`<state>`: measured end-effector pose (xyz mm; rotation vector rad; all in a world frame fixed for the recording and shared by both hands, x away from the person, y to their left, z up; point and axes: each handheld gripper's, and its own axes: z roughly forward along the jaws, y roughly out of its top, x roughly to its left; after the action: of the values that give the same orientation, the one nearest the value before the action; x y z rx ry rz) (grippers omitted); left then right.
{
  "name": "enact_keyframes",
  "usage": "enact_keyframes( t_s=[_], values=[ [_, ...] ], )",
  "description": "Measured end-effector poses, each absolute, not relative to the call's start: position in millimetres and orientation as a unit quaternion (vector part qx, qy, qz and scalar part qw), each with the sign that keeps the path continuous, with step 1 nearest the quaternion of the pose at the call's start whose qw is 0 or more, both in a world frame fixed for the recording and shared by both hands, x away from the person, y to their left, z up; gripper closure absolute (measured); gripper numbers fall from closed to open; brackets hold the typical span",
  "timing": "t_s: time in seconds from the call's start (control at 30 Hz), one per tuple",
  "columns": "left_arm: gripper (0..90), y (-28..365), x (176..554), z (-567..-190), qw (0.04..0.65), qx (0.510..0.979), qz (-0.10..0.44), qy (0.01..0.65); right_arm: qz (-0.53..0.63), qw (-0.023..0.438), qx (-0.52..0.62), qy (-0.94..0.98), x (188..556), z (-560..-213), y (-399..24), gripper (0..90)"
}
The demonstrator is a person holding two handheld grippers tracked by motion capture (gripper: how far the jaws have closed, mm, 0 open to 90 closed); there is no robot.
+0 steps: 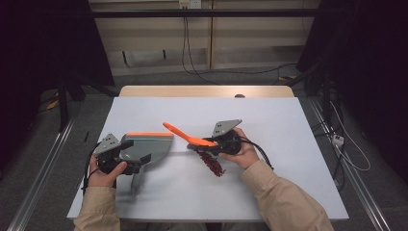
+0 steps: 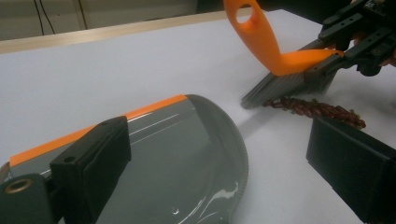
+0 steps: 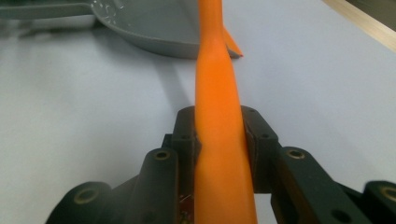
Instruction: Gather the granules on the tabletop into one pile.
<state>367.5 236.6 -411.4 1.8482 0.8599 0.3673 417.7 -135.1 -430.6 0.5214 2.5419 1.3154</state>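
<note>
Right, we're mid-sweep and nothing has gone in yet. At centre-right of the high view our right gripper [image 1: 217, 142] has its jaws clamped tight on the orange brush [image 1: 188, 136], and in the right gripper view that orange handle [image 3: 219, 135] runs straight up the middle of the frame with a black pad pressed on either side. In the upper right of the left gripper view we see the grey bristles [image 2: 285, 86] touching down just beside the red beans [image 2: 317, 109], which lie in a loose line on the white table [image 1: 269, 183]. In the high view those beans [image 1: 211, 162] sit just below the brush head, near the middle of the frame.

Over on the left, our left gripper [image 1: 126, 162] steadies the grey dustpan [image 1: 146, 144] by its handle end; we judge it closed on it, though the pads' contact is hard to read. The pan's orange-edged mouth faces right toward the pile, with bare table between.

So: tools in hand, pan placed, brush at the pile. What's left, by our reading, is the whole sweep across that gap, since the pan looks bare inside
</note>
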Motion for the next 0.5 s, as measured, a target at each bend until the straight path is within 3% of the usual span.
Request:
enact_keyframes(
  t_s=[0.5],
  values=[
    [6.4,236,367,-411,0.510,0.767,0.152,0.357,0.445,0.109,0.169,0.873,402,-429,-136,70.7]
  ],
)
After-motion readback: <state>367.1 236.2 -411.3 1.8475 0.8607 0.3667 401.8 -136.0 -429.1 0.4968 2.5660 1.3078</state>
